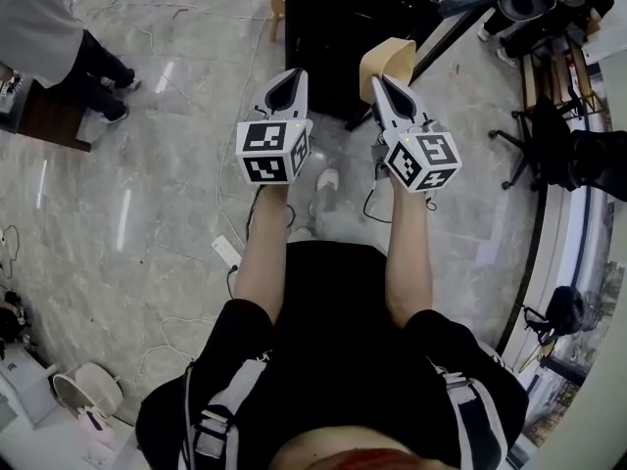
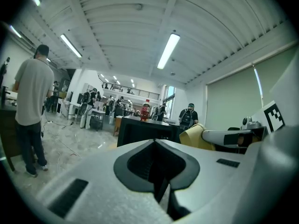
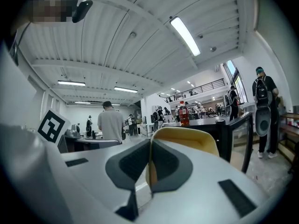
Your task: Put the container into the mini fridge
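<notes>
A tan container (image 1: 389, 59) with a yellow inside hangs in front of the black mini fridge (image 1: 358, 23), and my right gripper (image 1: 383, 84) is shut on its rim. In the right gripper view the rim sits between the dark pads of my right gripper (image 3: 149, 164), with the container (image 3: 191, 141) bulging past them. The fridge (image 3: 219, 129) stands behind with its door (image 3: 242, 141) swung open at the right. My left gripper (image 1: 286, 81) is level beside it, shut and empty. The left gripper view shows my left gripper (image 2: 156, 148), the fridge (image 2: 142, 132) and the container (image 2: 195, 138).
A red bottle (image 3: 184, 114) stands on the fridge top. A person in a grey shirt (image 1: 44, 32) stands at the far left. An office chair (image 1: 549, 145) is on the right. A power strip (image 1: 226, 253) and cables lie on the marble floor. Another person (image 3: 261, 108) stands far right.
</notes>
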Demonstrator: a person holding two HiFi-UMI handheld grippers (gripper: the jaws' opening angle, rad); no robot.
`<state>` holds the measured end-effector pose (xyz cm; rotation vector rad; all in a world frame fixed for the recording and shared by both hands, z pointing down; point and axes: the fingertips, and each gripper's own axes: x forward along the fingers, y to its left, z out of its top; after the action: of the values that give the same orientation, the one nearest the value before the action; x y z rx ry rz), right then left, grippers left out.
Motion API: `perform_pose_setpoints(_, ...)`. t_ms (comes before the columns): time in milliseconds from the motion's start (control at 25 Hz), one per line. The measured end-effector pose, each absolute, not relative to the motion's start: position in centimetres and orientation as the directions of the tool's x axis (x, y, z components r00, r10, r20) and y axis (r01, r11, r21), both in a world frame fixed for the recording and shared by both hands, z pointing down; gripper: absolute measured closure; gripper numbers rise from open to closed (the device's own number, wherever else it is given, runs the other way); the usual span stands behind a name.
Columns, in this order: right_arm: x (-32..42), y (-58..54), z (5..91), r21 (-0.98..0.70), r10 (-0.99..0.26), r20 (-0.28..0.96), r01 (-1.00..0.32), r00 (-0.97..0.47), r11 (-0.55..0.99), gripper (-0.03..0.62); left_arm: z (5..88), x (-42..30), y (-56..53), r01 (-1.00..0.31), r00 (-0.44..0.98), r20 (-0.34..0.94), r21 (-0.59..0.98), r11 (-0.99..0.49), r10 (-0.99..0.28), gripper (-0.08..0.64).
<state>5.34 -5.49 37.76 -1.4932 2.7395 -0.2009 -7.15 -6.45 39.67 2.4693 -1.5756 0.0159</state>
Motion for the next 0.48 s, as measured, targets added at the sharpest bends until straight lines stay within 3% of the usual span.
perform_pose_setpoints(480, 4.2, -16.8, 39.3, -0.067, -0.770, 0.107, -0.777, -0.629, 0.625, 0.574, 41.2, -5.6, -17.6, -0.908, 0.405, 0.151, 0.181, -0.378, -0.902, 0.549)
